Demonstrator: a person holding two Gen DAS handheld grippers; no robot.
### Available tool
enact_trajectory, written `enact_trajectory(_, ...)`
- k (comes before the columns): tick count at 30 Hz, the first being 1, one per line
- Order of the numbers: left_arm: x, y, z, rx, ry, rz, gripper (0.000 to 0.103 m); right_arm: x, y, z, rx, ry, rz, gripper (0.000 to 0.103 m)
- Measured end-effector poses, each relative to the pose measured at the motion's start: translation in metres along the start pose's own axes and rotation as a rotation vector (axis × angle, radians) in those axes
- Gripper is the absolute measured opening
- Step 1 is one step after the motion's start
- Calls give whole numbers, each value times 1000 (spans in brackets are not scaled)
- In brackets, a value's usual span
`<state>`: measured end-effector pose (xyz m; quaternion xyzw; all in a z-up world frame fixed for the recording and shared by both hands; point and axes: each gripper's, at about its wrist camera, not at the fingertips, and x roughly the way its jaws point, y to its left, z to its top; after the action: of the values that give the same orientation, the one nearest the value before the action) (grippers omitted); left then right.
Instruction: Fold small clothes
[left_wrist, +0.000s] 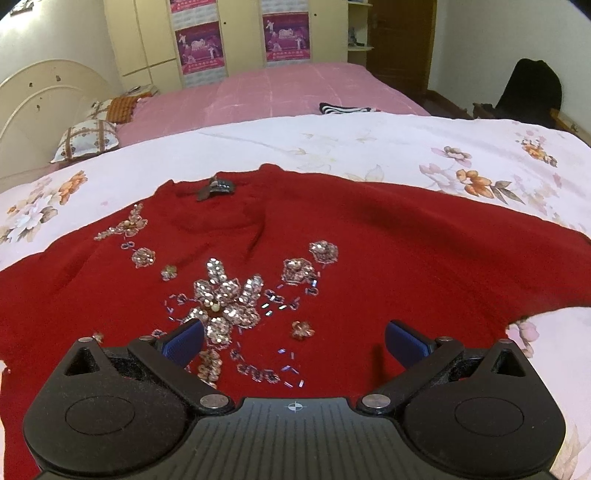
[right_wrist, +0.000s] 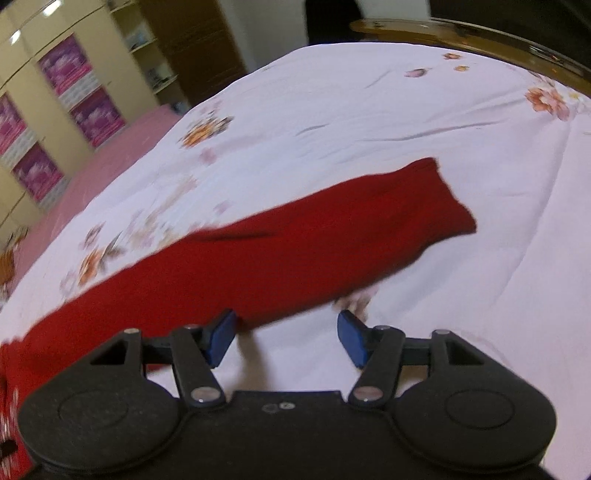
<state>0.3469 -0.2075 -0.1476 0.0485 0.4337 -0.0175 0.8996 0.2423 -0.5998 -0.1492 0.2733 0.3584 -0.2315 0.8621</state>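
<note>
My left gripper (left_wrist: 294, 341): matte black body, ribbed centre plate with small white crosshair mark, two round side housings, triangular cut-outs, silver pivot screws, blue textured pads (left_wrist: 186, 341). My right gripper (right_wrist: 284, 338): same black build, silver screws, blue pads (right_wrist: 221, 338), two small round marks on centre plate.

A deep red sweater (left_wrist: 369, 251) is seen, decorated with silver sequin flowers (left_wrist: 225, 295) and scattered blue-violet beads (left_wrist: 275, 299); a dark label (left_wrist: 216, 188) is set at its neck. The quilt (left_wrist: 332, 144) beneath is pale lilac-white, printed with orange and pink flowers. A plain pink sheet (left_wrist: 295, 88) is shown beyond it, with a black-and-white striped cloth (left_wrist: 343, 108) on it. The pillow (left_wrist: 88, 138) is patterned white and brown. Cream wardrobes (left_wrist: 147, 37) carry magenta posters (left_wrist: 201, 46). Blue pads (right_wrist: 221, 339) are fitted on black grippers.
</note>
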Motion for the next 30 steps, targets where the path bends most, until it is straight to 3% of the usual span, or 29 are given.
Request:
enact_trajectory(4, 2, 5, 3, 6, 0, 13, 103, 8, -12, 13, 57, -43, -24, 55)
enact_trajectory(6, 4, 9, 4, 3, 2, 15, 103, 11, -13, 17, 56, -68, -62, 40)
enact_trajectory(8, 5, 13, 5, -2, 1, 18, 103, 14, -17, 20, 63, -90, -83, 15)
enact_trajectory(15, 6, 32, 8, -49, 4, -4, 103, 5, 4, 22, -30, -176, -35, 7)
enact_trajectory(19, 4, 51, 12, -75, 0, 2, 103, -14, 54, 19, -162, -224, 70, 7)
enact_trajectory(23, -2, 87, 15, -152, -13, 1, 103, -32, 129, 0, -292, -218, 241, 7)
enact_trajectory(30, -15, 166, 10, -316, -49, -50, 103, -41, 274, -91, -523, -42, 554, 7)
